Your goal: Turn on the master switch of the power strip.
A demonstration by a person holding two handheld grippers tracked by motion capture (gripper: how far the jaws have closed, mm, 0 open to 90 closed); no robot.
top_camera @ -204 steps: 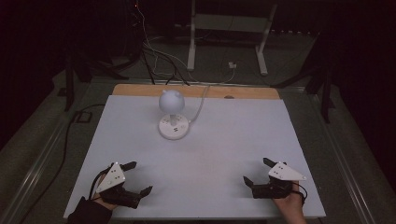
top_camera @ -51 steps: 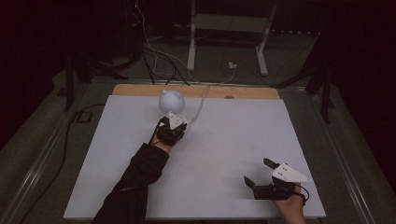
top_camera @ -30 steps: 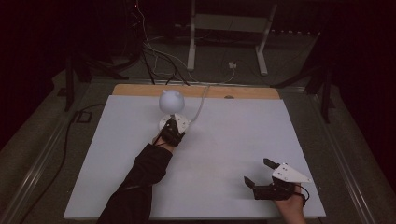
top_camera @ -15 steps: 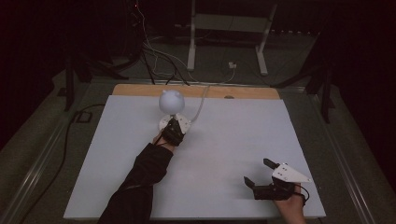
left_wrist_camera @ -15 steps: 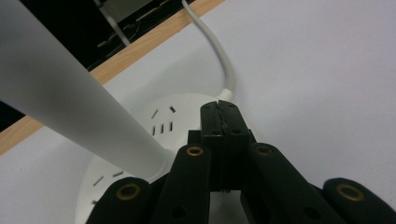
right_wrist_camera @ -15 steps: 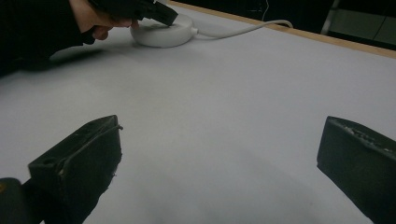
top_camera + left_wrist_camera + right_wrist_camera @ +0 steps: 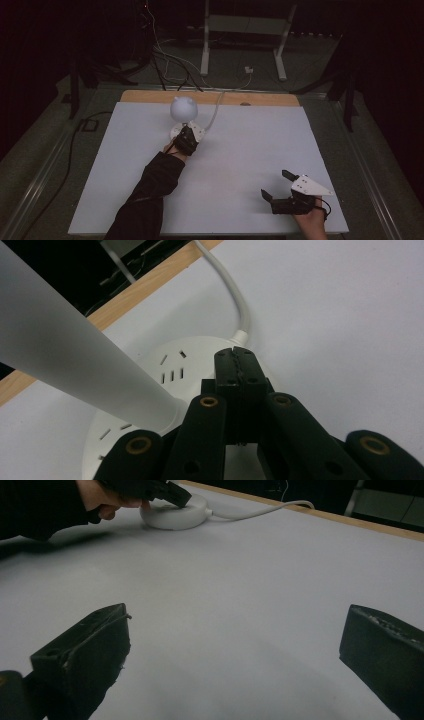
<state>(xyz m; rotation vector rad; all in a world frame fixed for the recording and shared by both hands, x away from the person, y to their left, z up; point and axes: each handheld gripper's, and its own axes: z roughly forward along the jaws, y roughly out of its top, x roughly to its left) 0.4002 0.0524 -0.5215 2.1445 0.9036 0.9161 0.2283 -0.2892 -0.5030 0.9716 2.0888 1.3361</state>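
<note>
White round-based lamp [image 7: 186, 125] with a globe head stands at the table's far middle; the left gripper [image 7: 234, 356], jaws closed together and empty, presses its tips on the base's top. Right gripper [image 7: 280, 185] rests open, well apart.

Dark lab or recording studio: white worktop [image 7: 250, 165], loose cables [image 7: 165, 55] on far floor, metal stand [image 7: 240, 30] beyond.
</note>
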